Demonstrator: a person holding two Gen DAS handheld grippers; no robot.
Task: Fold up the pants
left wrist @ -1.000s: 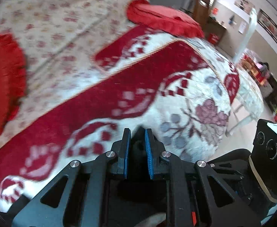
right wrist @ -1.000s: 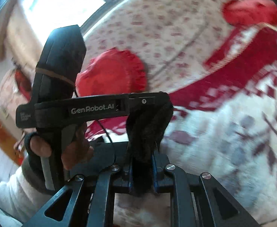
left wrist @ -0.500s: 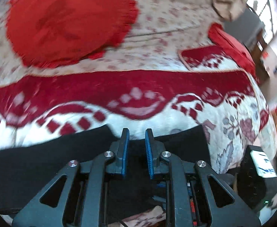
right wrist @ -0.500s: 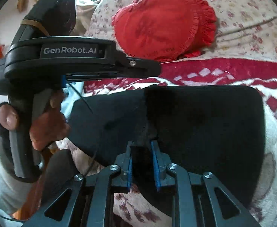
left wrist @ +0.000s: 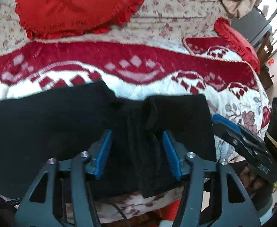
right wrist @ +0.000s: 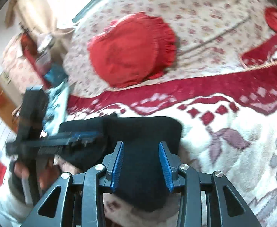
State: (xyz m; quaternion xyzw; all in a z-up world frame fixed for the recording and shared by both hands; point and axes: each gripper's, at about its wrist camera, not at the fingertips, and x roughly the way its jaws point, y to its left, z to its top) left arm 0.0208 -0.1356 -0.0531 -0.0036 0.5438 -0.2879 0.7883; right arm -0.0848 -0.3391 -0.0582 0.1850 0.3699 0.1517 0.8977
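1. Left hand-held gripper (left wrist: 136,154): jaws apart over the black pants (left wrist: 43,132), blue pads (left wrist: 103,156) clear of the cloth; just been opening, pants beneath and between but not pinched.
2. Right hand-held gripper (right wrist: 140,167): jaws likewise parted and just been opening, pads (right wrist: 117,167) standing off the dark fold below; nothing clamped.
3. Pants: lying flat on the blanket (left wrist: 138,70) at the near edge of the bed, already doubled over, with a thicker rolled lip near the middle of the left wrist view.
4. Long axis: running side to side across the left wrist view, parallel to the blanket's red band; one squared end to the right, the rest stretching off to the left. Waist or hem at that end: cannot tell.
5. Step in hand, as judged: letting go after laying a fold. Best done by lifting both hand-held grippers straight up so the pads do not drag the top layer, then smoothing the bunched lip before any further fold.
6. Next fold probably across the long axis, bringing one end over the other; edges should be matched first.
7. Further out: round red cushion (left wrist: 78,7) beyond the blanket on the floral sheet (left wrist: 176,5), well apart from the pants.
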